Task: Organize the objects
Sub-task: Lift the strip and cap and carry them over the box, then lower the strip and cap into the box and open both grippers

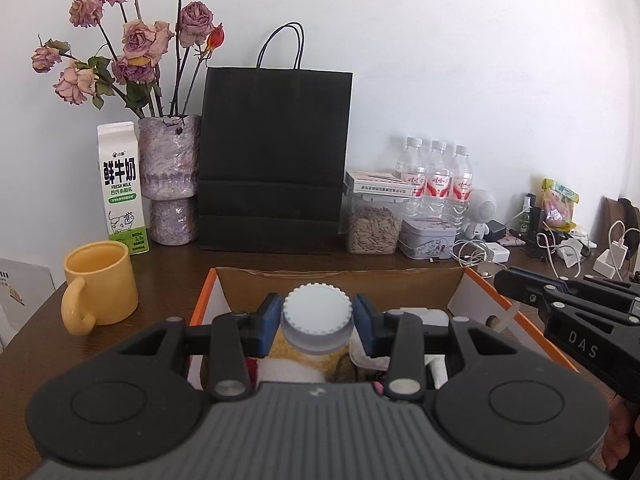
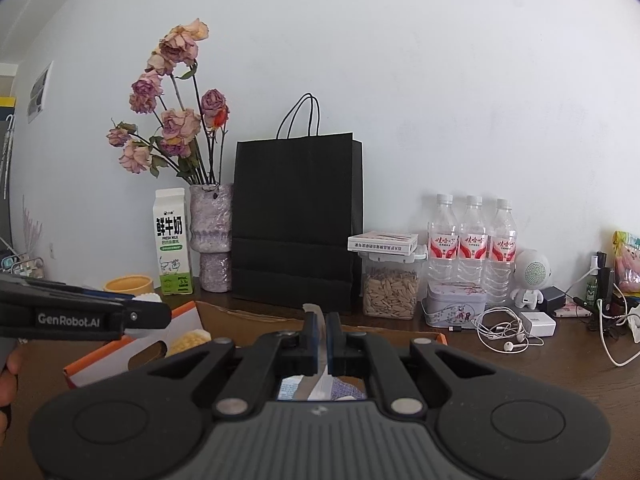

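The left claw is partly open and its blue pads press the white ribbed cap of a jar with yellow content, held over the orange-edged cardboard box. The grip is only on the cap, so the jar may swing or slip out, or the cap may loosen. The right claw, fully closed, pinches a thin clear plastic piece; it could slide out. At 9 o'clock the yellow mug stands near the box on the tabletop and could be knocked.

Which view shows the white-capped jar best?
The left wrist view: the left gripper clamps the jar's white cap centre frame. The right wrist view shows only a sliver of cap behind that gripper.
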`<state>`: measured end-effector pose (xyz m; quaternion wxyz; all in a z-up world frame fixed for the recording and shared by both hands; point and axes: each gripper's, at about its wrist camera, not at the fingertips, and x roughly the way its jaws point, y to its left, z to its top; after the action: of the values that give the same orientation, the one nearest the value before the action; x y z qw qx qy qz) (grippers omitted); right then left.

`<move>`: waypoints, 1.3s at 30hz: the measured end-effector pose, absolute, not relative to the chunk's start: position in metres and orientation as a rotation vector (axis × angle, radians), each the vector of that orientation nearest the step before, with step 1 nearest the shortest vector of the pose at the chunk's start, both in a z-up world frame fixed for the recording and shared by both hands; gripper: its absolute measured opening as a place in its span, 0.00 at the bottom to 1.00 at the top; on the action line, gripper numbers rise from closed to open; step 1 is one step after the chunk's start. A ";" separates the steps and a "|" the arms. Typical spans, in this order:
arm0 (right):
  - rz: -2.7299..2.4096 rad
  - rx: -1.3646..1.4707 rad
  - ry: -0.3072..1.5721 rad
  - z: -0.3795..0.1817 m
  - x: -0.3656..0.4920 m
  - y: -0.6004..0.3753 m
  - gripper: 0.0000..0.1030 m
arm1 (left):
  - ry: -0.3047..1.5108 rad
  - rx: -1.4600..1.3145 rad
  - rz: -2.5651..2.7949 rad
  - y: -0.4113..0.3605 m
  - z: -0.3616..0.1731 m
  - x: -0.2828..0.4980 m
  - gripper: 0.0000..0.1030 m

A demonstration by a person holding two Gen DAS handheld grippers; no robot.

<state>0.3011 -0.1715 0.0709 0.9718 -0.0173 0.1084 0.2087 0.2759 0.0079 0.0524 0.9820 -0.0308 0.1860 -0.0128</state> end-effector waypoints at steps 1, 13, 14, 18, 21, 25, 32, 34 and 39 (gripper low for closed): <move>0.421 -0.025 0.227 0.069 0.306 -0.172 0.03 | 0.374 -0.063 -0.022 0.010 0.052 0.281 0.39; 0.419 0.009 0.297 0.044 0.326 -0.180 0.03 | 0.388 -0.071 -0.019 0.021 0.033 0.302 0.39; 0.420 0.009 0.296 0.044 0.325 -0.180 0.04 | 0.386 -0.071 -0.021 0.021 0.033 0.302 0.40; 0.408 0.009 0.298 0.045 0.324 -0.181 0.10 | 0.371 -0.061 -0.017 0.019 0.035 0.298 0.43; 0.423 0.043 0.310 0.044 0.324 -0.185 0.41 | 0.358 -0.056 0.003 0.018 0.035 0.296 0.84; 0.393 0.035 0.271 0.046 0.318 -0.185 0.95 | 0.315 -0.050 0.035 0.017 0.037 0.291 1.00; 0.395 0.031 0.291 0.044 0.320 -0.183 1.00 | 0.324 -0.057 0.033 0.018 0.037 0.292 1.00; 0.393 0.030 0.295 0.043 0.320 -0.183 1.00 | 0.325 -0.058 0.032 0.018 0.036 0.293 1.00; 0.383 0.025 0.312 0.043 0.321 -0.182 1.00 | 0.327 -0.058 0.030 0.018 0.036 0.292 1.00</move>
<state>0.3211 -0.1819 0.0435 0.9695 0.0125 0.1546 0.1897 0.2919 0.0178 0.0362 0.9861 -0.0290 0.1629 0.0149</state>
